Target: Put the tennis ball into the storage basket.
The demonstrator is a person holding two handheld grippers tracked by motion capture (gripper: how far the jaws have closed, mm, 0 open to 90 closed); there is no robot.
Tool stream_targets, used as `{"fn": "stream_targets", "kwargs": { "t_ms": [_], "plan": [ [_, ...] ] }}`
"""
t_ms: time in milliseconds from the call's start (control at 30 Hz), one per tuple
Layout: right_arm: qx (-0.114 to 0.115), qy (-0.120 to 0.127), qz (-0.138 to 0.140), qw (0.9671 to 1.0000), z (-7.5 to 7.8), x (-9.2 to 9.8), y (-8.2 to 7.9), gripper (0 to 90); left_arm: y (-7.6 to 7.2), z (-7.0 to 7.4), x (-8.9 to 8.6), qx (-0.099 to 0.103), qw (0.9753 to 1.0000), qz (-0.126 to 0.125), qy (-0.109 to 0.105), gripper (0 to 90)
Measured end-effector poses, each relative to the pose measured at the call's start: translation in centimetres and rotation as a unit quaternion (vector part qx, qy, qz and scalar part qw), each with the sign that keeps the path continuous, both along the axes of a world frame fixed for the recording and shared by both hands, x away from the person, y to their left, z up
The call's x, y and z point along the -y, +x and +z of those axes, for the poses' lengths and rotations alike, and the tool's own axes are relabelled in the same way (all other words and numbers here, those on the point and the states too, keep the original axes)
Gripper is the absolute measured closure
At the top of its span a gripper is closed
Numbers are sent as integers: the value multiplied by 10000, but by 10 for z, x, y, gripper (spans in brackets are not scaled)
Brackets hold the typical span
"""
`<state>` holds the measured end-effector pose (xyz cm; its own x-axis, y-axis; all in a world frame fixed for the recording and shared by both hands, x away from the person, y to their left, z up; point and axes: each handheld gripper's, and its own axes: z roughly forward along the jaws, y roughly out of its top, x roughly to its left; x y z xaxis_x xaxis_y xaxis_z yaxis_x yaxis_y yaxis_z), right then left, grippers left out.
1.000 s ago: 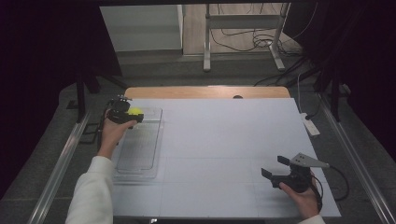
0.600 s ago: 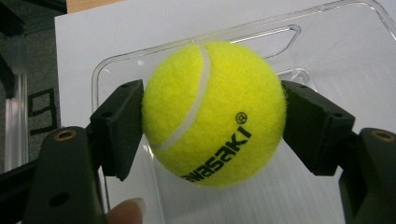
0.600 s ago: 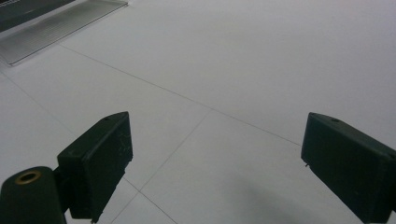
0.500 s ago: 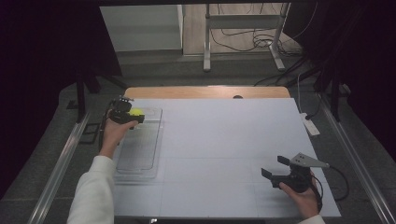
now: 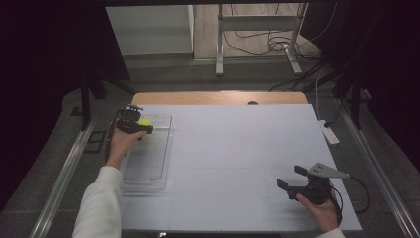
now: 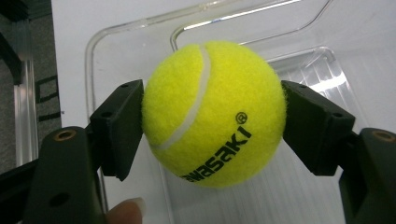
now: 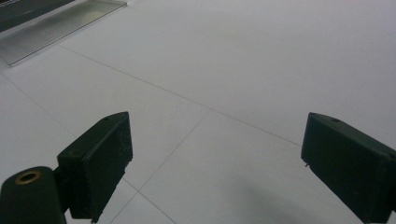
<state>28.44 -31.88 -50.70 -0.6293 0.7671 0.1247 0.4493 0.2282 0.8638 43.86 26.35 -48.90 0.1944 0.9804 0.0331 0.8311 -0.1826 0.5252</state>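
Left claw (image 6: 212,116) grips the tennis ball (image 6: 214,114) over the clear tray (image 5: 148,158) at the bench's (image 5: 237,144) left edge; right claw (image 5: 290,177) sits open near the front right corner.

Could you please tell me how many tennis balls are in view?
1. The ball sits clamped in the left claw, over the far end of the clear tray.

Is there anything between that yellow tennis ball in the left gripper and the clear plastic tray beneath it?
Nothing visible. The left gripper clamps the yellow tennis ball directly over the clear plastic tray, whose floor looks bare.
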Motion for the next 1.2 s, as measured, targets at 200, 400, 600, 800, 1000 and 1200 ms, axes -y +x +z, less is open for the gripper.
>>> {"fn": "stream_targets", "kwargs": {
  "t_ms": [200,400,600,800,1000,1200],
  "plan": [
    [-3,0,-2,10000,0,0,0,92,2,-5,4,-104,9999,-54,68,270],
    [-3,-3,2,10000,0,0,0,92,3,-9,7,-183,9997,-92,104,267],
    [-7,-2,5,10000,0,0,0,91,3,-9,6,-164,9997,-81,132,264],
    [-5,16,5,10000,0,0,0,92,1,-7,9,-50,9996,-45,259,220],
    [-4,19,0,10000,0,0,0,91,-1,-1,11,178,9997,-128,101,173],
    [-5,18,0,10000,0,0,0,91,-7,9,11,504,9985,-210,-71,158]
  ]
}}
